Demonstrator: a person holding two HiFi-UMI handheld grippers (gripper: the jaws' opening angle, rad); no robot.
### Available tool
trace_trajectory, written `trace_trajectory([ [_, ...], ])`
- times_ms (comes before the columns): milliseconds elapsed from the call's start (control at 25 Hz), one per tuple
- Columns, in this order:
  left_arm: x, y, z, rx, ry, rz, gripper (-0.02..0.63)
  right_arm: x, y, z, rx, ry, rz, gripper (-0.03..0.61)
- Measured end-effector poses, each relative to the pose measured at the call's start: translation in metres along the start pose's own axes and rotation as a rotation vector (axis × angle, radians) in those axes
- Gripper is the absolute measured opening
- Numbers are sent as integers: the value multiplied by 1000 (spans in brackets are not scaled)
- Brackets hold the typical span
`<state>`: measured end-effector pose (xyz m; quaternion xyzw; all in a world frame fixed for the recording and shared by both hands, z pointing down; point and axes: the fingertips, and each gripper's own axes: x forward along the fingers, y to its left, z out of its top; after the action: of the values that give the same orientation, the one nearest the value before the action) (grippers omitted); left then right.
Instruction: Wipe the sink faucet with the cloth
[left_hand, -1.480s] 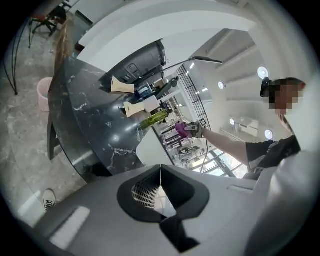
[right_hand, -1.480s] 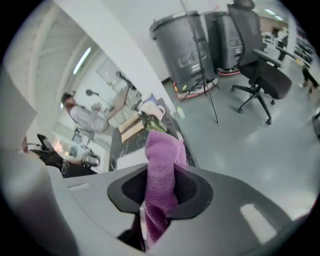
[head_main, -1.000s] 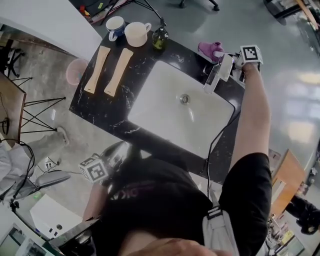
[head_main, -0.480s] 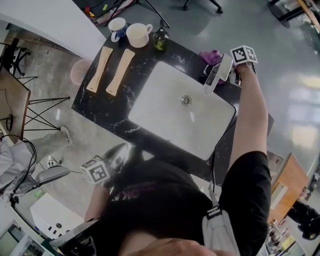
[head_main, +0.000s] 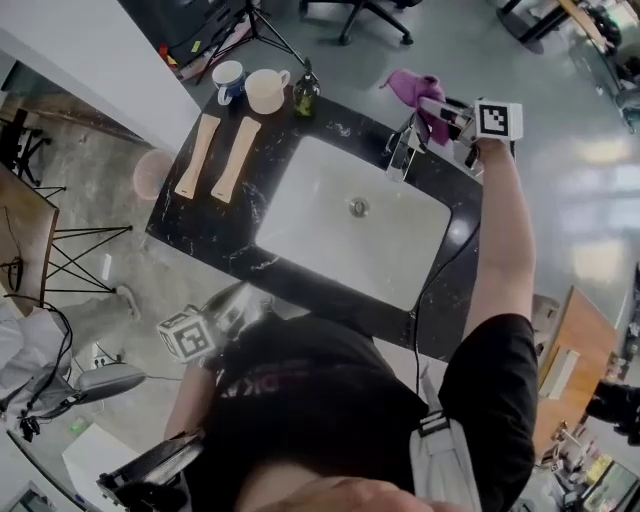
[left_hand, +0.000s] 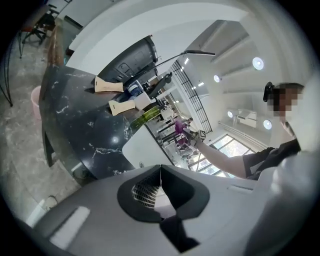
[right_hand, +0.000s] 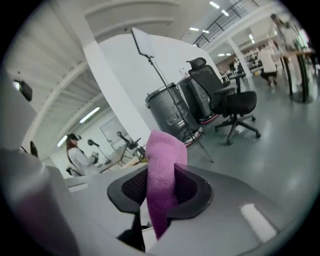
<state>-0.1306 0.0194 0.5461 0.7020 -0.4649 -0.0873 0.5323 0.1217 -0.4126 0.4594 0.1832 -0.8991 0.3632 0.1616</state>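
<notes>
Head view shows the right tongs (head_main: 440, 108) grasping the purple cloth (head_main: 412, 88) near the faucet (head_main: 402, 152) at the far right of the white sink (head_main: 300, 190). By the desk (head_main: 200, 225) front, the left tongs (left_hand: 160, 172) are clenched on nothing. Two cups (head_main: 268, 90), a green bottle (head_main: 306, 92) and two wooden pieces (head_main: 233, 158) sit well left of the faucet.

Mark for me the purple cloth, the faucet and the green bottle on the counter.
purple cloth (head_main: 408, 87), head view, on its bunched fold beyond the counter's far edge.
faucet (head_main: 403, 152), head view, on the metal body at the sink's far rim.
green bottle (head_main: 305, 97), head view, on its glass body.
</notes>
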Motion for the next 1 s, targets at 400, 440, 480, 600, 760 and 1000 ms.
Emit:
trace_trajectory([
  [400, 4, -13, 22, 97, 78, -138, 3, -20, 100, -89, -575, 11, -296, 109],
  [440, 5, -14, 23, 98, 83, -146, 3, -20, 110, -103, -587, 16, -286, 109],
  [480, 6, -16, 24, 99, 87, -153, 3, -18, 117, -116, -598, 30, -280, 109],
  [600, 6, -20, 23, 105, 89, -162, 3, -8, 112, -150, -632, 111, -313, 109],
  [760, 3, -19, 18, 106, 79, -145, 3, 2, 68, -147, -594, 125, -432, 109],
  [1000, 1, -18, 15, 96, 59, -124, 3, -1, 19, -105, -472, 42, -537, 110],
])
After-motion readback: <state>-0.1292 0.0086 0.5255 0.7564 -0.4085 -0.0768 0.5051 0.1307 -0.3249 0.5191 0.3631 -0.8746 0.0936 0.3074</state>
